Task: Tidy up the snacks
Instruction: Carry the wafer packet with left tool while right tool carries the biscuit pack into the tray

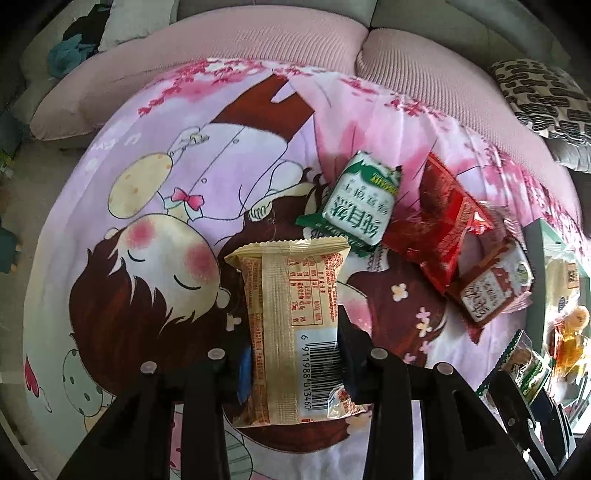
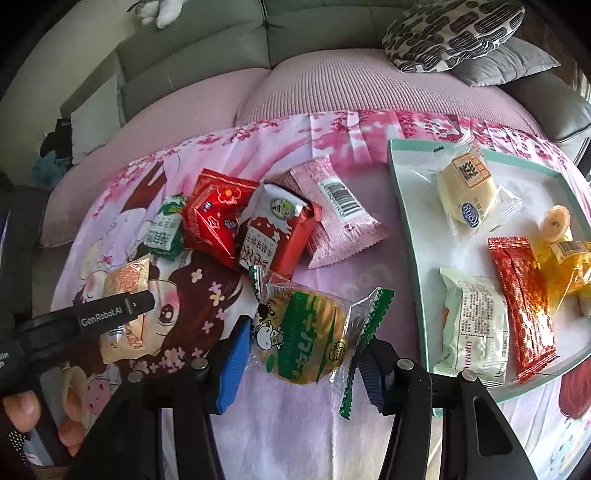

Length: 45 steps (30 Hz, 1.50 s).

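The cream-coloured snack packet (image 1: 291, 325) sits clamped between the fingers of the left gripper (image 1: 293, 354), back side up with its barcode and printed table showing; the pads press on both long edges near the barcode end. In the right wrist view the same packet (image 2: 125, 295) shows partly behind the left gripper's black arm (image 2: 110, 314), over the cartoon-print cloth (image 2: 332, 424).

The right gripper (image 2: 301, 354) has its fingers closed against a clear round cracker pack (image 2: 303, 332) with green zigzag ends and a small cow drawing (its blue pad (image 2: 232, 365) touches the left side, the dark one the right end seal).

Beyond these a loose heap lies on the cloth: a green and white packet (image 2: 166, 229), a bright red pouch (image 2: 214, 218), a red and white packet (image 2: 273, 232) leaning on it, and a pink packet (image 2: 336, 210) just beside that, barcode up.

To the right stands a white tray with a pale green rim (image 2: 406, 206). In it lie a clear-wrapped pale bun (image 2: 467, 188), a white wrapped cake (image 2: 472, 328), a red-orange bar (image 2: 524, 306) beside it, and yellow-wrapped sweets (image 2: 565, 266) near the far side.

Behind the cloth runs a pink cushioned sofa seat (image 2: 332, 88) with a black-and-cream patterned pillow (image 2: 450, 29).
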Each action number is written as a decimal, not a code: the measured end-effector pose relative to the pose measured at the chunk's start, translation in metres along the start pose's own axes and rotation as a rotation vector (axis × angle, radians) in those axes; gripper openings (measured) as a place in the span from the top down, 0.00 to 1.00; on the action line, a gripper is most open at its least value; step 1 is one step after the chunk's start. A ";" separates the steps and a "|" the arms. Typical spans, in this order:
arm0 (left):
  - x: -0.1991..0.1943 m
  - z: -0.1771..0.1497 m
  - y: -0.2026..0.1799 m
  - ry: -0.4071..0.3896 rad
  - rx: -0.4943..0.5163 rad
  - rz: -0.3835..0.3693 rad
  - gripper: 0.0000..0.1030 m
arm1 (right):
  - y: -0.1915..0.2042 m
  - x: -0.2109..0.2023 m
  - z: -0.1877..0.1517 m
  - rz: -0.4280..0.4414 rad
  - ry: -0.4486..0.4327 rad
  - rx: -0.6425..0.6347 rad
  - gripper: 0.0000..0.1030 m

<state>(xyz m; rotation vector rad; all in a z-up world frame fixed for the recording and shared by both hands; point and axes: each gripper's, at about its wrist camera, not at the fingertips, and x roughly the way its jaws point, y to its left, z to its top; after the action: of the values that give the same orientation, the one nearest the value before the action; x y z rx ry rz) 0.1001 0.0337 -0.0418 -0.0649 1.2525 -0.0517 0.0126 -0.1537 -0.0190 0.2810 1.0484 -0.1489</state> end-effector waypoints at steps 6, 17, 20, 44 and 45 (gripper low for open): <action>-0.021 -0.003 -0.002 -0.048 -0.001 -0.007 0.62 | -0.007 -0.015 0.004 0.023 -0.033 0.018 0.45; -0.040 0.004 -0.022 -0.089 0.050 -0.028 0.62 | -0.047 -0.044 0.020 0.023 -0.108 0.116 0.45; -0.048 0.004 -0.040 -0.100 0.087 -0.049 0.62 | -0.070 -0.054 0.024 0.005 -0.136 0.166 0.44; -0.066 -0.021 -0.265 -0.048 0.489 -0.269 0.62 | -0.240 -0.092 0.027 -0.177 -0.231 0.497 0.44; -0.064 -0.018 -0.274 -0.043 0.500 -0.268 0.62 | -0.244 -0.090 0.030 -0.181 -0.229 0.499 0.44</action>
<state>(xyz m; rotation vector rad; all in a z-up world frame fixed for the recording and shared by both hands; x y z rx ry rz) 0.0620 -0.2355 0.0345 0.1986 1.1506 -0.5894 -0.0689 -0.3962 0.0346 0.6047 0.7963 -0.5962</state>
